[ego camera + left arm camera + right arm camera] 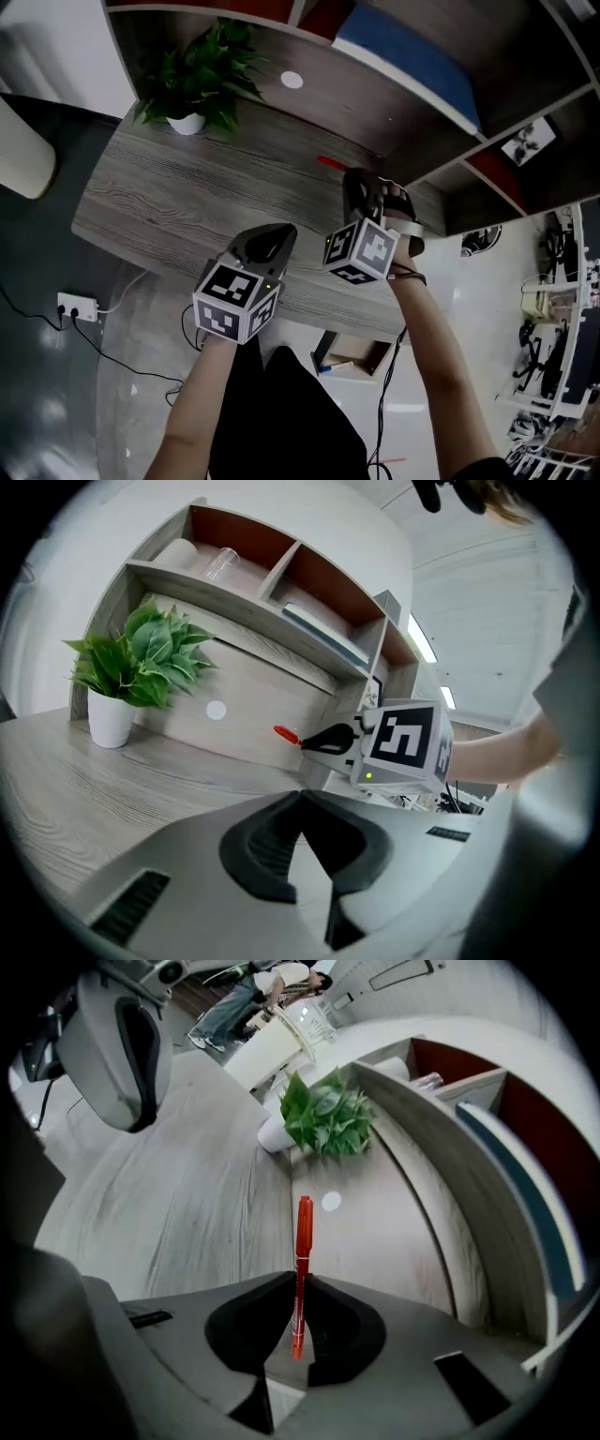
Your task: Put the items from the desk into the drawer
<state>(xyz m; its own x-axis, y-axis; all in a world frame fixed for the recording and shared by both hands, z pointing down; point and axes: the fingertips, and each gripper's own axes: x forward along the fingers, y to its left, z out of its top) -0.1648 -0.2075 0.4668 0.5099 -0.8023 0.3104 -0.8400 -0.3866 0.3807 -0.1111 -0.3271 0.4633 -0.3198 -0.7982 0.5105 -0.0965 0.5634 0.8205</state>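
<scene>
A red pen [302, 1252] is clamped between the jaws of my right gripper [300, 1281], its cap pointing forward past the tips. In the head view the right gripper [351, 176] hangs above the grey wooden desk [169, 202] near its back right, and the red pen [330, 162] sticks out toward the back panel. To its left, over the desk's front edge, is my left gripper [289, 230]. The left gripper [300, 795] has its jaw tips touching, with nothing between them. The left gripper view also shows the right gripper [330, 740] with the red pen [286, 734].
A potted green plant [199, 84] in a white pot stands at the desk's back left. Shelves [412, 56] with a blue book rise behind the desk. Below the desk's front edge, what looks like an open drawer [353, 357] shows. A power strip [77, 306] lies on the floor.
</scene>
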